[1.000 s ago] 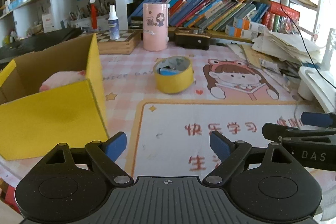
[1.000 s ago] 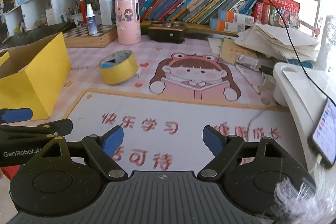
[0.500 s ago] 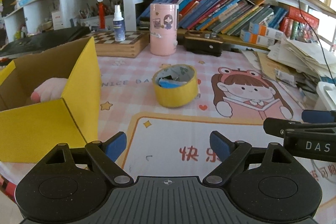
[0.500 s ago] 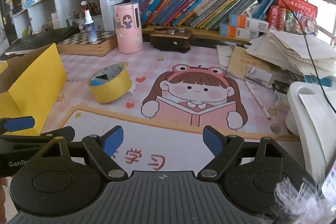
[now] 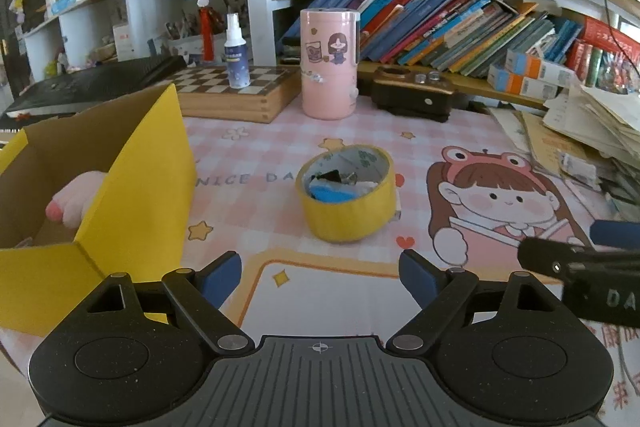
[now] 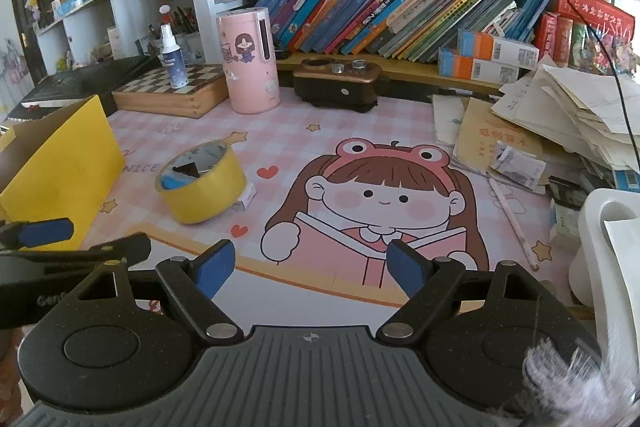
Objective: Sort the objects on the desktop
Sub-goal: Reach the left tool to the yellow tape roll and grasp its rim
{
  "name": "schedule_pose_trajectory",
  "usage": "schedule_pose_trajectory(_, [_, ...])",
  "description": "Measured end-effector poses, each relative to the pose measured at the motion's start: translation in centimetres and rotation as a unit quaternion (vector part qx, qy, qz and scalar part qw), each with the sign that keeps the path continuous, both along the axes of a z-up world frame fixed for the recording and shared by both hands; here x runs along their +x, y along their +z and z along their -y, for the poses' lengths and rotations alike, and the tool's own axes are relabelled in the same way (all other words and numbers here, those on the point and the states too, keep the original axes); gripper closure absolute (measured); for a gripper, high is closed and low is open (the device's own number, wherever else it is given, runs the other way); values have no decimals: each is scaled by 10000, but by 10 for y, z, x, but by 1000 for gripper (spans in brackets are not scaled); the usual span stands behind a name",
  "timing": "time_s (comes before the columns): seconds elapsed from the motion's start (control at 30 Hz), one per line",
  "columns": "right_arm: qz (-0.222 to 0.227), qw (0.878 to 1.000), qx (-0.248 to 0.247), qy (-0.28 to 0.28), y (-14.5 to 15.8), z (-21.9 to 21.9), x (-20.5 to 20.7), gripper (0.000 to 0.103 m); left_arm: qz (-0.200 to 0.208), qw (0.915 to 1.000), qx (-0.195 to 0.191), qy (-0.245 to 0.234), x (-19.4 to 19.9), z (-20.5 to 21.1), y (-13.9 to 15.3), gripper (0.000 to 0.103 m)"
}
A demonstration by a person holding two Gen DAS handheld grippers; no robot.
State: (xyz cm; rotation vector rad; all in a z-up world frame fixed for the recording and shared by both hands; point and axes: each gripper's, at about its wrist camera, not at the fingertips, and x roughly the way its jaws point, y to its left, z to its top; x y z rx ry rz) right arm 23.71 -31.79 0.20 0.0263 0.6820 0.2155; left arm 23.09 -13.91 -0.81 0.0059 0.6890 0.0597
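Observation:
A wide yellow tape roll (image 5: 347, 193) stands on the pink desk mat (image 5: 256, 143), with small blue and black items inside its ring; the right wrist view shows the roll (image 6: 202, 183) too. My left gripper (image 5: 320, 277) hangs open just short of the roll, nothing between its blue pads. To the left is an open yellow cardboard box (image 5: 100, 195) with a pink soft thing (image 5: 74, 197) inside. My right gripper (image 6: 308, 269) is open and empty over the cartoon girl print (image 6: 380, 203), to the right of the roll. Each gripper shows at the edge of the other's view.
A pink cylinder (image 5: 329, 63), a spray bottle (image 5: 237, 53) on a chessboard box (image 5: 236, 95) and a dark brown device (image 5: 412, 95) line the back under shelves of books. Loose papers (image 6: 560, 123) pile at the right, a pencil (image 6: 512, 219) and a white stand (image 6: 612, 259) nearby.
Both grippers have moved forward over the mat, so the tape roll, box and back shelf look closer and lower in view. Both stay open and empty.

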Motion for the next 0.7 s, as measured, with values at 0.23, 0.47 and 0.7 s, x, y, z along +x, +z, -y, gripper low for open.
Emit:
schedule_pose_trajectory(0.23, [-34, 10000, 17, -22, -3, 5, 9, 21, -62, 9999, -23, 94, 23, -2, -5, 15])
schedule_pose_trajectory(0.47, [-3, 10000, -6, 27, -4, 5, 15, 21, -124, 9998, -101, 120, 46, -4, -14, 15])
schedule_pose_trajectory(0.7, [7, 10000, -35, -75, -5, 9, 18, 21, -250, 9993, -282, 26, 76, 2, -25, 15])
